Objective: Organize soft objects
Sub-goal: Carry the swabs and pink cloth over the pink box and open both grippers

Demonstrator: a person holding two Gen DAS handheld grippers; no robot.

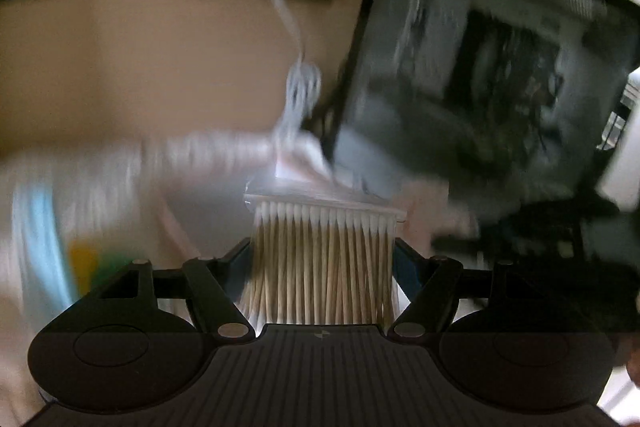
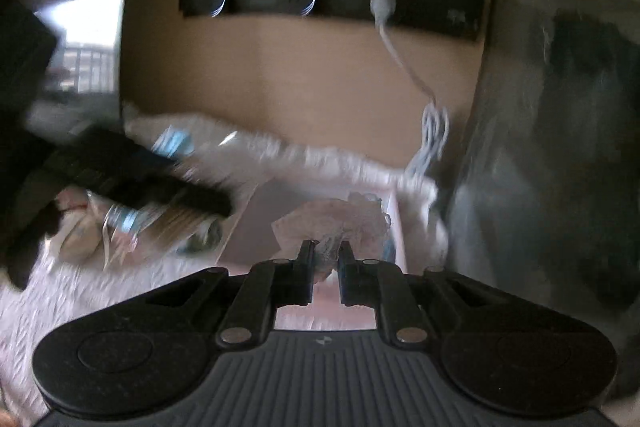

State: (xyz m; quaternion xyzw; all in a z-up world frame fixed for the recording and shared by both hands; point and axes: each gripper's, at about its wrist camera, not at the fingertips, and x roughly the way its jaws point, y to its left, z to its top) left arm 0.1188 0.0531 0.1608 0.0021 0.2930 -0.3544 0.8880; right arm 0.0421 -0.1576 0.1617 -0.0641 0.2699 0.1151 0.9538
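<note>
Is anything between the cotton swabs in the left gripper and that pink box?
Nothing visible. The left gripper holds the cotton swab pack; the pink box lies open beyond. The right gripper pinches a plastic bag over it.

Swab pack: clear packet of wooden-stemmed cotton swabs, white tips pointing far, held between the left gripper's fingers. Pink wad: crinkled, possibly plastic-wrapped; pinched in the right gripper, above a pink box.
</note>
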